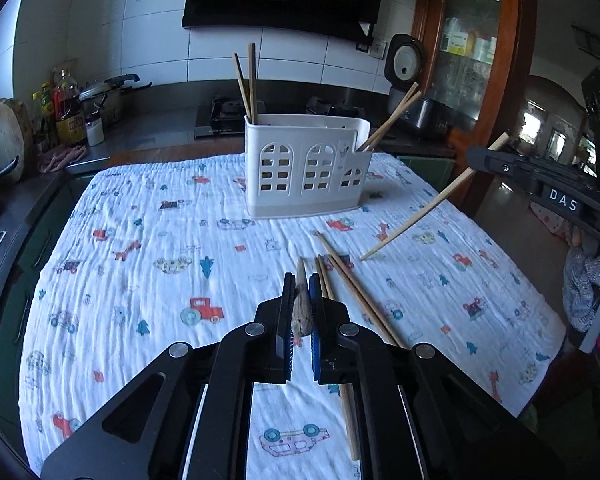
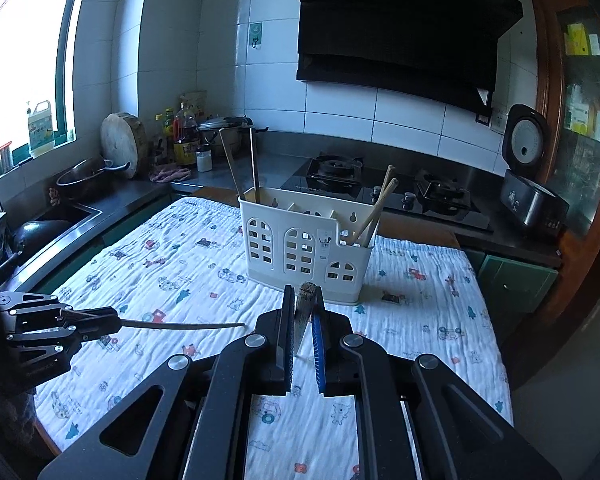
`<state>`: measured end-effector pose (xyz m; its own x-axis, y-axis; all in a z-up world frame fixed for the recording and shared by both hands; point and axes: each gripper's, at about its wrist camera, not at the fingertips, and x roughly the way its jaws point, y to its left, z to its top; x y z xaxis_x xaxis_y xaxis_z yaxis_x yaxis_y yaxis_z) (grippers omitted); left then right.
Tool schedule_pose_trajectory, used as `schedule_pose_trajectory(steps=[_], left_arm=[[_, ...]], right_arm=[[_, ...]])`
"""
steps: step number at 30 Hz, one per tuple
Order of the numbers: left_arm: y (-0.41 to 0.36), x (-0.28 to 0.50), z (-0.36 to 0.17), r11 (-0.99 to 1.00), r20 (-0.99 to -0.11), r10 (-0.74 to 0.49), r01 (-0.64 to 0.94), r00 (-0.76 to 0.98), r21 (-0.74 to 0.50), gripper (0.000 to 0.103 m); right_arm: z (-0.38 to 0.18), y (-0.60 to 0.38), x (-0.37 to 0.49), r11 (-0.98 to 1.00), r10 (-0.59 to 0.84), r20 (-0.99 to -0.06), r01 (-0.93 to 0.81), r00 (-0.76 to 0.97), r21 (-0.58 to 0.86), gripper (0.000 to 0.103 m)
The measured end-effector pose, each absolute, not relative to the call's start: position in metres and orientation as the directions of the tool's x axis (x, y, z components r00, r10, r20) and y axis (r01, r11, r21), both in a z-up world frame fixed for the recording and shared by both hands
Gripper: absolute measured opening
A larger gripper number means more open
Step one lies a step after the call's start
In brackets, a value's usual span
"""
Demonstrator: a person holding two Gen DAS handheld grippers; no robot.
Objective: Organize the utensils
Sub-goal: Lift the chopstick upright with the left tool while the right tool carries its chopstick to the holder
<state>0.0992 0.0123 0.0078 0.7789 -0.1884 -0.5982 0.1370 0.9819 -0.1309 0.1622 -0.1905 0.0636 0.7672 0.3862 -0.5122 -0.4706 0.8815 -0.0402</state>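
A white utensil holder (image 1: 306, 166) with arched cut-outs stands at the far middle of the table; it also shows in the right wrist view (image 2: 304, 246). Chopsticks stand in its left and right ends. My left gripper (image 1: 301, 292) is shut on a chopstick (image 1: 301, 312), seen end-on. Several loose chopsticks (image 1: 356, 296) lie on the cloth just right of it. My right gripper (image 2: 303, 300) is shut on a chopstick (image 2: 305, 308); in the left wrist view (image 1: 484, 156) that chopstick (image 1: 424, 212) slants down to the cloth.
A patterned white cloth (image 1: 148, 272) covers the table. Behind are a stove (image 2: 384, 188), a rice cooker (image 2: 528, 176), bottles (image 2: 184, 132) and a sink (image 2: 52, 224) at the left. A wooden cabinet (image 1: 472, 52) stands at the right.
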Motion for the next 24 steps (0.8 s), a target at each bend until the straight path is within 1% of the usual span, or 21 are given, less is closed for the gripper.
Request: schedule_pose_trajectory(steps=[9, 14, 22, 24], left_arm=[[0.012, 0.128, 0.032, 0.979, -0.581, -0.203, 0.174, 0.788, -0.107, 0.006], [0.019, 0.152, 0.049, 0.975, -0.581, -0.221, 0.184, 0.783, -0.123, 0.006], [0.025, 0.179, 0.087, 0.970, -0.551, -0.244, 0.202, 0.798, -0.137, 0.005], [0.025, 0.185, 0.103, 0.971, -0.531, -0.238, 0.200, 0.814, -0.128, 0.005]], right_arm=[[0.072, -0.185, 0.184, 0.868, 0.403, -0.527, -0.495, 0.748, -0.039, 0.008], [0.081, -0.191, 0.197, 0.863, 0.423, -0.538, -0.506, 0.729, -0.007, 0.008], [0.114, -0.189, 0.215, 0.845, 0.448, -0.535, -0.535, 0.716, -0.010, 0.007], [0.125, -0.187, 0.221, 0.840, 0.459, -0.526, -0.543, 0.716, -0.006, 0.007]])
